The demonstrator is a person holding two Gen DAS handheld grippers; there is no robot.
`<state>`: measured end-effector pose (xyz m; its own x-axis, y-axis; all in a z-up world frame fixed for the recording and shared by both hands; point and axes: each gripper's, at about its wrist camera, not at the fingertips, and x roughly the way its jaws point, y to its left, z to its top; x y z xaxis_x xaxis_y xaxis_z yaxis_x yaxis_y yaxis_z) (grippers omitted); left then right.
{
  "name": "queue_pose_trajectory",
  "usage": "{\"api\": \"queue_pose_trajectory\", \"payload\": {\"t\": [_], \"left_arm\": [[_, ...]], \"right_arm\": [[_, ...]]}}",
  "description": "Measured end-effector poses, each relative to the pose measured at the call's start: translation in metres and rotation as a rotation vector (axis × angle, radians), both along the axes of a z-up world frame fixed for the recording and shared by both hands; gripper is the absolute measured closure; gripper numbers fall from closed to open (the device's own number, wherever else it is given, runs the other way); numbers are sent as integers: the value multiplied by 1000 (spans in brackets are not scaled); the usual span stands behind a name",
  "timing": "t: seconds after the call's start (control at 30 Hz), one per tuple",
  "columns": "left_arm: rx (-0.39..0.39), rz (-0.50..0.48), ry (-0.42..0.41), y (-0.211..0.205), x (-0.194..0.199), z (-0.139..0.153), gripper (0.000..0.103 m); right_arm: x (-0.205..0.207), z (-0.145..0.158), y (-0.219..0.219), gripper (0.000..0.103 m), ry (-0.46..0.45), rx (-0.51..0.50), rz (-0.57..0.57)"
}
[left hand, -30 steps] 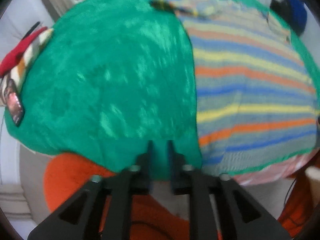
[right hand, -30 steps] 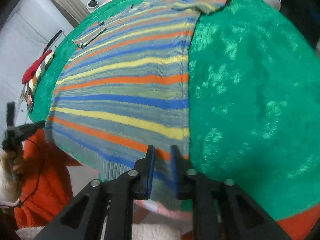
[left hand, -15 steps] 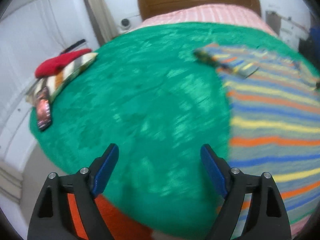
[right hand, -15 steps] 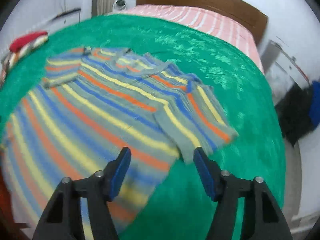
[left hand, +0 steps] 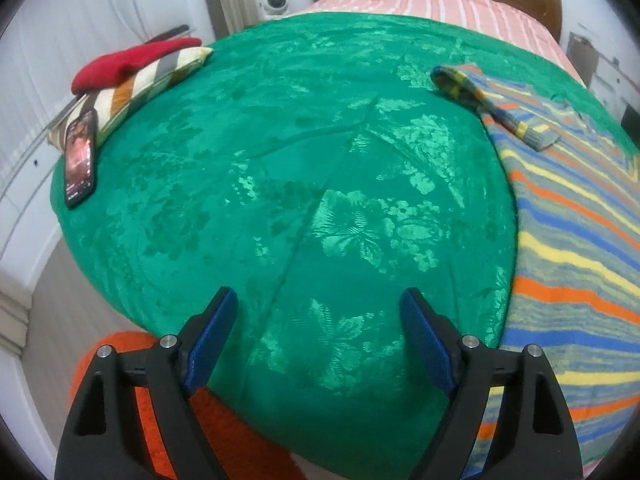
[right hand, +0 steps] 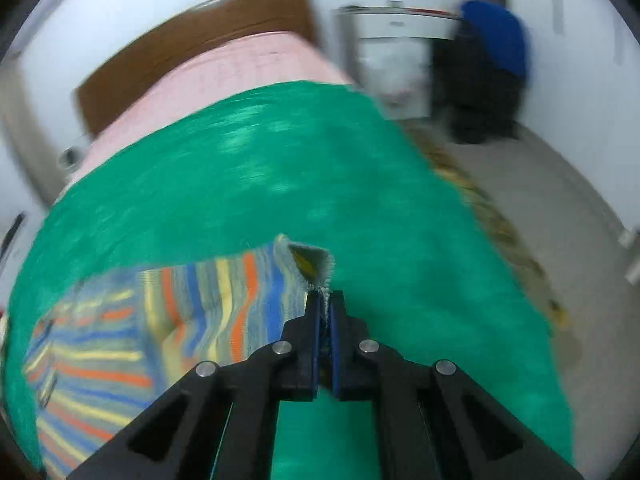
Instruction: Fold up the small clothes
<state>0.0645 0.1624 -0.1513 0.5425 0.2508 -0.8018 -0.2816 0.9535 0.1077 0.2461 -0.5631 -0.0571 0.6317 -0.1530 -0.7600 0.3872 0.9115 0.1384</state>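
While the right gripper (right hand: 325,300) is pinching the sleeve cuff of the striped sweater (left hand: 576,240) lying on the green bedspread (left hand: 280,184), the left gripper (left hand: 318,332) is hovering spread apart, so carrying the sleeve flat across the body looks wise.

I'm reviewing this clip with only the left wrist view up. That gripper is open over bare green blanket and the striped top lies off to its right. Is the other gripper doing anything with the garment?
Observer: Yes. The right gripper is shut on the sleeve cuff of the striped top.
Operator: Is the cuff lying flat or lifted?
Observer: Lifted. It stands up from the green blanket, and the sleeve cloth behind it is bunched.
Operator: Is that view sharp enough to trust?
Observer: It is motion-blurred, but the cloth edge between the shut fingers shows clearly.
Operator: Anything beyond the bed on that side?
Observer: A dark and blue shape by the wall, too blurred to identify.
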Motion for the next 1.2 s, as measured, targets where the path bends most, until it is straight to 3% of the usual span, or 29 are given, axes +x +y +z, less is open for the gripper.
{"api": "queue_pose_trajectory", "payload": {"t": [0.13, 0.3, 0.47, 0.57, 0.7, 0.77, 0.87, 0.97, 1.03, 1.07, 1.1, 1.2], "left_arm": [[17, -1, 5, -3, -2, -1, 18], [18, 5, 14, -2, -3, -2, 18], [20, 4, 16, -3, -4, -2, 18], [18, 4, 14, -3, -4, -2, 18], [19, 4, 11, -3, -4, -2, 18], [18, 4, 10, -3, -4, -2, 18], [22, 1, 10, -5, -3, -3, 18], [37, -6, 10, -7, -3, -3, 18], [38, -9, 11, -8, -4, -3, 18], [36, -8, 12, -7, -5, -3, 18], [33, -6, 13, -6, -5, -2, 18], [17, 4, 14, -2, -5, -3, 18]], "right_arm": [[-17, -16, -39, 100, 49, 57, -87], [-29, -51, -47, 100, 132, 96, -133], [-38, -66, -50, 98, 143, 128, -133], [-50, -58, -54, 86, 121, 164, -146], [-76, -49, -62, 86, 53, 358, -197], [-95, -56, -63, 85, 33, 531, -249], [-110, -70, -58, 85, -8, 705, -265], [-113, -83, -54, 71, -42, 735, -297], [-113, -95, -55, 70, -76, 761, -345], [-112, -98, -55, 76, -88, 762, -354], [-112, -98, -55, 100, -87, 746, -353], [-122, -79, -51, 100, -85, 551, -400]]}}
